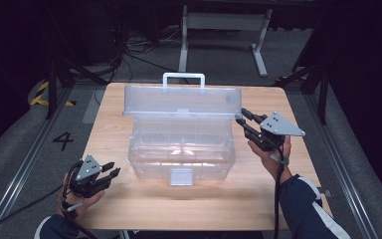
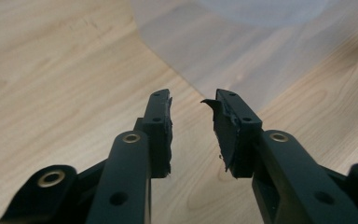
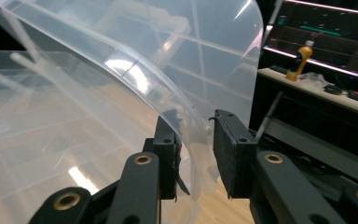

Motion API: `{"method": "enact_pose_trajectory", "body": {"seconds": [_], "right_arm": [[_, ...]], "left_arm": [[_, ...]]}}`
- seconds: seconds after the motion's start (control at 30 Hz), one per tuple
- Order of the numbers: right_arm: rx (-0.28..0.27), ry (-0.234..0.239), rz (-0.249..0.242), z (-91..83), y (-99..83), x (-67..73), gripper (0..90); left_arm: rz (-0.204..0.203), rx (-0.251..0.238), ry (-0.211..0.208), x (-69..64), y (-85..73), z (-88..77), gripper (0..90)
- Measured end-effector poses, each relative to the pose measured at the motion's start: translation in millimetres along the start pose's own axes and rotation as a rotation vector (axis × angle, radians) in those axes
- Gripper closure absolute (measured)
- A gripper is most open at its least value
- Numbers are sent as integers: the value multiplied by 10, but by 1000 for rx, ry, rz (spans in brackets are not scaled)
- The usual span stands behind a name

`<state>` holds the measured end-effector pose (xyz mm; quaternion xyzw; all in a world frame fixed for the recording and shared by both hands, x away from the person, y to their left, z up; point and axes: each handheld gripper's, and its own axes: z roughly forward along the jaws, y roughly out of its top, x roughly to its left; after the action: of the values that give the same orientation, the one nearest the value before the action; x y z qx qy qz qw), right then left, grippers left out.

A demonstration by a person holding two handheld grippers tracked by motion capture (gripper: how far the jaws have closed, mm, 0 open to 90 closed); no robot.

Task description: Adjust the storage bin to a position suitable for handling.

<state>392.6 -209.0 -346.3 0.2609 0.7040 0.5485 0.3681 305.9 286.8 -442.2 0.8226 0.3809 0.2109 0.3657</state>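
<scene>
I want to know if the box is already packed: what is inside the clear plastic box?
Nothing is visible inside the clear plastic box: through its walls only the wooden table shows. Its raised lid, with the right gripper at its edge, hides the table behind it.

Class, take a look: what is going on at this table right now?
A person works at a wooden table with a tool in each hand. A clear plastic storage box sits in the middle, its lid standing open and upright. The right tool is at the lid's right edge, and the right gripper view has that edge between the jaws, with a gap on one side. The left tool sits low beside the box's front left corner, jaws apart with nothing between them.
</scene>
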Motion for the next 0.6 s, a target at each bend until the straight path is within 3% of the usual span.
{"method": "enact_pose_trajectory", "body": {"seconds": [0.17,0.4,0.6], "right_arm": [[-14,-77,6,75,46,22,745],[-6,-138,8,162,121,15,770],[-6,-141,50,220,180,-39,792]], "left_arm": [[-15,29,-22,-17,-69,45,645],[-17,86,-18,-21,-193,69,549],[-19,90,-50,18,-268,73,455]]}}
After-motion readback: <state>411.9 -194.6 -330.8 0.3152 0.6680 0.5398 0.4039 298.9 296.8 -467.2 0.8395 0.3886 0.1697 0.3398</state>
